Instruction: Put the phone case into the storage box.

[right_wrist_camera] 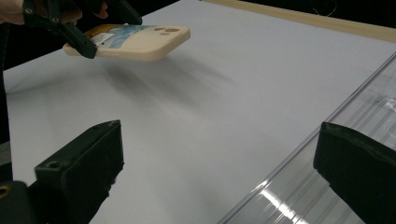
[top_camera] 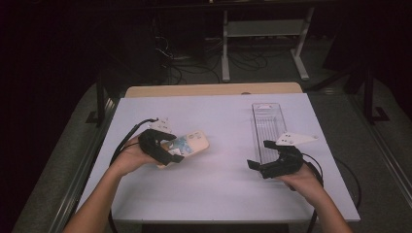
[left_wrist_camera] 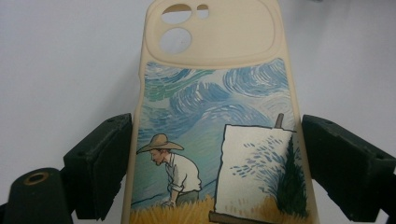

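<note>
Tongs on the left [top_camera: 171, 151] hold a phone case [top_camera: 190, 143] by its two long edges, one black jaw on each side, as the left gripper view shows clearly. The phone case [left_wrist_camera: 219, 126] is cream-coloured, with a painted picture of a man in a straw hat and a canvas on its back, and its camera cutout points away from the hand. In the right gripper view the phone case [right_wrist_camera: 140, 41] is lifted above the white tabletop [top_camera: 214, 116], almost level, with a soft shadow under it.

The right tongs [top_camera: 262, 158] stand wide and hold nothing; they rest low, just at the near end of a clear plastic tray [top_camera: 268, 124]. This tray is long and narrow, and its long axis runs away from the person, toward the far edge of the tabletop.

The relation that matters, I think, is this: the tray lies to the right of the held case, well apart from it, across the bare middle of the tabletop. The long axis of the case now points mostly sideways, toward the tray, so it probably needs a turn to lie along the tray. The right hand [top_camera: 301, 177] is much nearer to the tray, but the left one carries the case.
</note>
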A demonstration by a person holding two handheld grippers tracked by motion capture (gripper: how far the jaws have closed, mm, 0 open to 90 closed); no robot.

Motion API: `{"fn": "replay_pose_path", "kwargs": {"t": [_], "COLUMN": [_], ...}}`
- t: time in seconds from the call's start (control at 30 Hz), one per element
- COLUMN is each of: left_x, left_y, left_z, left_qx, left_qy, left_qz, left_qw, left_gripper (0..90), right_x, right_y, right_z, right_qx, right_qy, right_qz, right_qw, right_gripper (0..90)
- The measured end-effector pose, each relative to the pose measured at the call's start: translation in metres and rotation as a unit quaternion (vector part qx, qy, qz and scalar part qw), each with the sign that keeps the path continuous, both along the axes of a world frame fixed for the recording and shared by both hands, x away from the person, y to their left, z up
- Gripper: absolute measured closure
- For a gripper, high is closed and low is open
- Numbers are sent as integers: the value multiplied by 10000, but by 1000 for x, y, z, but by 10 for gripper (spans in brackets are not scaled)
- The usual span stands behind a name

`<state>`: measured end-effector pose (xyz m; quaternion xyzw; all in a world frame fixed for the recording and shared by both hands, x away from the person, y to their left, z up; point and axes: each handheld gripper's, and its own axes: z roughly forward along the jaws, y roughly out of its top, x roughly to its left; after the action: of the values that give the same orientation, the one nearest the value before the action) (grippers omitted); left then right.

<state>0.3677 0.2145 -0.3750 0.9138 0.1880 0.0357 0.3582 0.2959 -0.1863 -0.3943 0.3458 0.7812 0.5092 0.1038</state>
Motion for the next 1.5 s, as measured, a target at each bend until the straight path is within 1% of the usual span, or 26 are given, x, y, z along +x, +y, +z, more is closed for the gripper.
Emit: {"fn": "replay_pose_path", "kwargs": {"t": [0.13,0.2,0.23,0.27,0.33,0.37,0.53,0.6,0.63,0.67,0.73,0.8,0.83,0.87,0.9,0.93,1.0,1.03,1.07,1.17,1.2,1.23,1.27,1.33,1.5], "left_x": [1,1,1,1,1,2,4,4,4,4,3,3,4,3,2,2,2,2,3,4,5,5,6,7,11], "left_y": [-2,-3,-3,-3,-4,-4,-6,-7,-8,-8,-10,-11,-12,-13,-14,-16,-17,-17,-18,-19,-20,-21,-22,-24,-32], "left_z": [7,11,12,14,16,17,22,22,23,23,23,23,23,22,23,23,24,25,26,27,28,29,30,31,32], "left_qx": [10,-10,-23,-10,-19,-22,-5,-34,-17,-14,-25,-17,29,38,59,20,-26,-43,-67,-77,-62,-30,-16,-38,66], "left_qy": [-5,0,-23,-23,-25,-41,-20,8,-17,10,-16,-4,-43,-38,-51,-32,-6,-25,-35,-40,-25,-35,-60,-8,-14], "left_qz": [-156,-223,-266,-333,-402,-456,-662,-714,-769,-790,-847,-905,-943,-949,-1011,-1030,-1080,-1099,-1102,-1147,-1155,-1183,-1212,-1267,-1347], "left_qw": [9999,9998,9996,9994,9992,9989,9978,9974,9970,9969,9964,9959,9955,9955,9948,9947,9942,9939,9939,9934,9933,9930,9926,9919,9909], "left_gripper": [116,116,116,116,116,117,116,116,116,116,116,116,116,116,116,116,116,116,116,116,116,116,116,116,115], "right_x": [4,7,8,9,13,14,23,27,29,30,33,37,38,39,41,42,46,47,49,53,55,56,57,59,66], "right_y": [0,-1,-1,-1,-1,-1,0,1,2,2,3,4,4,4,4,4,4,4,3,3,2,2,3,5,12], "right_z": [5,8,9,11,14,15,23,26,27,29,31,34,35,36,37,39,41,42,43,46,46,47,48,48,50], "right_qx": [-13,-24,-46,-42,-98,-101,-175,-228,-256,-263,-280,-348,-391,-380,-391,-395,-391,-388,-414,-399,-408,-403,-372,-467,-477], "right_qy": [-10,44,14,55,10,49,33,14,-14,-34,-27,-65,-88,-100,-133,-116,-154,-135,-194,-171,-218,-211,-158,-171,-104], "right_qz": [63,83,112,130,241,262,470,507,555,583,643,724,765,806,845,898,1017,1044,1055,1086,1140,1183,1212,1292,1460], "right_qw": [10000,10000,9999,9999,9997,9996,9987,9985,9981,9979,9975,9967,9963,9960,9956,9951,9939,9937,9934,9931,9924,9919,9918,9904,9881], "right_gripper": [13,13,13,13,13,13,13,13,13,13,13,13,13,13,13,13,13,13,13,13,13,13,13,13,13]}}
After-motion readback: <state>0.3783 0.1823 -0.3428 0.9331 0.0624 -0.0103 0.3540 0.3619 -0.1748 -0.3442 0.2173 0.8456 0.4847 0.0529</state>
